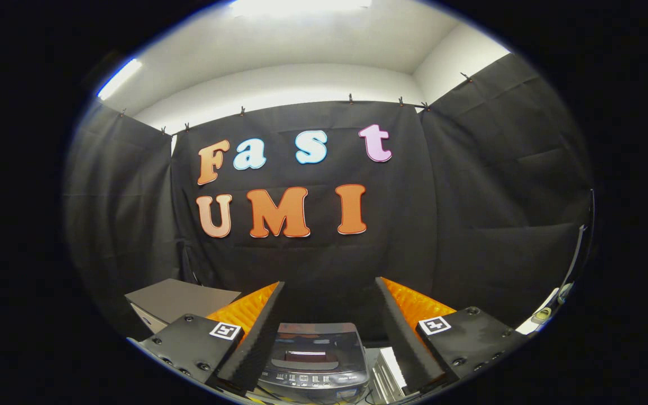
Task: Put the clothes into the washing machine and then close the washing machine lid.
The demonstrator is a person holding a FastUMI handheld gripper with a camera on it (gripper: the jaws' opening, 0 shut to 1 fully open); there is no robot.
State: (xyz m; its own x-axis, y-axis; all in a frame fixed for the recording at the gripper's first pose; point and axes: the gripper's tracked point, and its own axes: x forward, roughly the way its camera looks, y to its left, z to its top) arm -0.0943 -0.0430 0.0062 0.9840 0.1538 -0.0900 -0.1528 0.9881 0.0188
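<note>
Washing machine [315, 360] (base cut off) sits between the spread, empty tool [329, 287] fingers.

washing machine [315, 360] front hidden below, between spread jaws; control panel [310, 379] too small to tell

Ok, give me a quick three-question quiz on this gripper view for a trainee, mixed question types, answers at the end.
1. True or false: the gripper has its fingers closed on a piece of clothing.
2. Multiple choice: where does the washing machine sit relative to the fingers? A) in the gap between them, low and ahead; B) well off beyond the left finger; C) clamped by both fingers.
3. Short answer: what stands beyond the left finger, against the black cloth wall?

Key
1. False; the fingers are spread apart with nothing between the pads.
2. A.
3. A grey box-like object; its exact kind is unclear.
</note>
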